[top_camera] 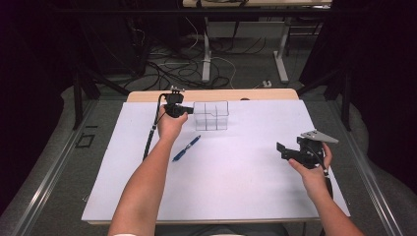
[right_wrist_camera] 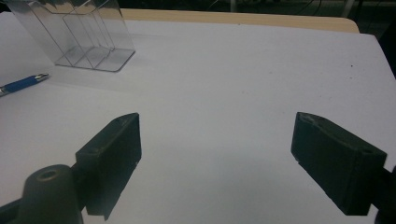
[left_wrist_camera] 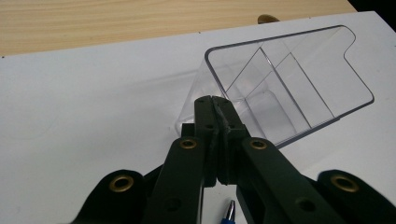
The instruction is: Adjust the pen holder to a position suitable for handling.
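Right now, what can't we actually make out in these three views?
- Left gripper: jaws closed at the clear organizer wall; whether they pinch it is unclear, left gripper view.
- Pen: mostly hidden behind those jaws there.
- Pen: cut off by the left edge, right gripper view.

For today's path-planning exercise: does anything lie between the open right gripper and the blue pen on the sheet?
Nothing visible does. Bare white sheet separates the right gripper from the blue pen; the clear organizer stands beyond it.

The left gripper (top_camera: 184, 110) is held far out on the left by an outstretched forearm, its jaws pressed together. The right gripper (top_camera: 286, 151) is held nearer on the right, its jaws spread wide apart.
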Action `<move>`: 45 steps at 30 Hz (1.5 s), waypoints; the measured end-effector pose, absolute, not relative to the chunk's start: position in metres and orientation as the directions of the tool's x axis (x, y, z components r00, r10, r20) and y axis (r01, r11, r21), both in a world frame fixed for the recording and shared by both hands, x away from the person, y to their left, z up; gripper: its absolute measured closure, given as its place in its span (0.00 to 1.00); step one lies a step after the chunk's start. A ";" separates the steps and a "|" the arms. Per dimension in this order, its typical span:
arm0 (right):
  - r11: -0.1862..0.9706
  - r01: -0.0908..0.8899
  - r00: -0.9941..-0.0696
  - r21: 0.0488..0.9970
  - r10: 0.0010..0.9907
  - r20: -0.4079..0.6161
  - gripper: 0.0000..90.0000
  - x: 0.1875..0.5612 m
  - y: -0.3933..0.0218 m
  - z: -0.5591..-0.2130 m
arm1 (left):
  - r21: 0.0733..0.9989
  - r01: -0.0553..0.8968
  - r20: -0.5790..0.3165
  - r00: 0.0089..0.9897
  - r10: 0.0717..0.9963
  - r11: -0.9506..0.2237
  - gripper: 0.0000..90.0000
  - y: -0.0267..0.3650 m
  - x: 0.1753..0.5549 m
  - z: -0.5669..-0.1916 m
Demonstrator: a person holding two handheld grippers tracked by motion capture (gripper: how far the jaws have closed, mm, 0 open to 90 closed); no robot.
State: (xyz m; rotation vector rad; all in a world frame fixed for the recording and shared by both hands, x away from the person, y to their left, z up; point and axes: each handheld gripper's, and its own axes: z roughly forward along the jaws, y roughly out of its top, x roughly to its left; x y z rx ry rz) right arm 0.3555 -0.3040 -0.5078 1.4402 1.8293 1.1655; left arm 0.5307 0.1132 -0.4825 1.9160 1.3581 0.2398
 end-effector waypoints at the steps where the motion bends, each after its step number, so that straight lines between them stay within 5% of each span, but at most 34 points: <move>1: 0.059 0.493 -0.290 0.868 0.952 0.101 0.18 0.355 -0.304 -0.508 | 0.672 0.726 -0.263 0.417 0.870 -0.145 1.00 0.113 0.531 -0.483; 25: 0.061 0.483 -0.309 0.873 0.945 0.105 0.17 0.357 -0.303 -0.508 | 0.699 0.698 -0.232 0.426 0.874 -0.155 0.87 0.120 0.523 -0.469; 45: 0.074 0.473 -0.308 0.878 0.948 0.085 0.17 0.353 -0.308 -0.507 | 0.781 0.591 -0.147 0.491 0.859 -0.204 0.48 0.122 0.508 -0.446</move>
